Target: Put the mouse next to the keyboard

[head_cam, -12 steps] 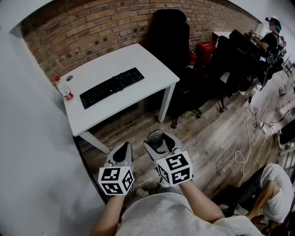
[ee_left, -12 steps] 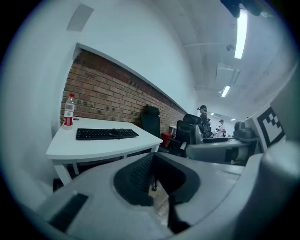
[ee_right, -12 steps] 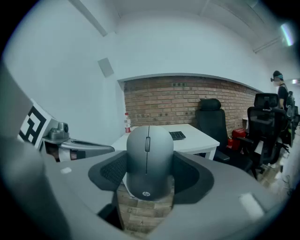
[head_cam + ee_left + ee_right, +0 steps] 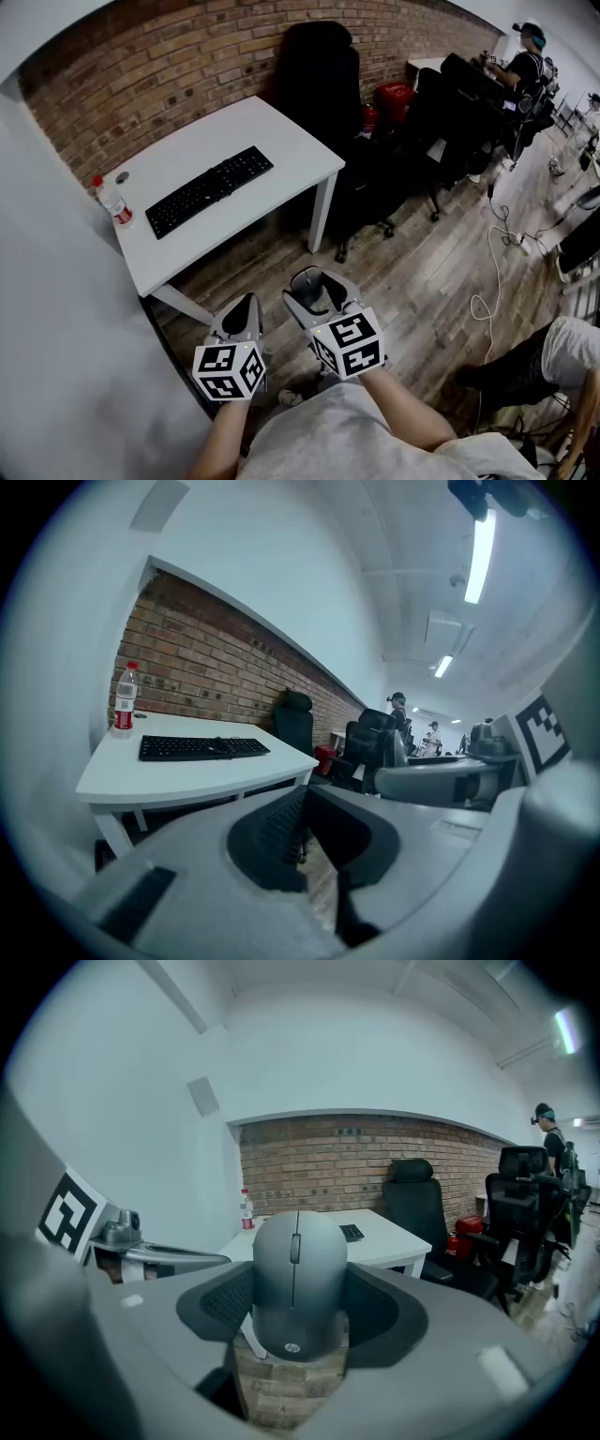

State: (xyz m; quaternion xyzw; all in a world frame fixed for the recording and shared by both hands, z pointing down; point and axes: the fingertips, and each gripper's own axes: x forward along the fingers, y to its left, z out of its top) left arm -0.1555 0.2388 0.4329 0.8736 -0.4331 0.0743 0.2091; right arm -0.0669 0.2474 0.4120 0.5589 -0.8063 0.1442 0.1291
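The right gripper (image 4: 317, 291) has its jaws wide apart and pressed on both sides of the grey wireless mouse (image 4: 298, 1283), high over the wooden floor (image 4: 412, 281) and well apart from the black keyboard (image 4: 209, 190) on the white table (image 4: 281, 141). The left gripper (image 4: 247, 305) has its jaws closed together on nothing. The mouse's shell looks smooth and rounded, so I think it may slip out and fall if the grip weakens on the way, or knock the keyboard if it comes down carelessly.
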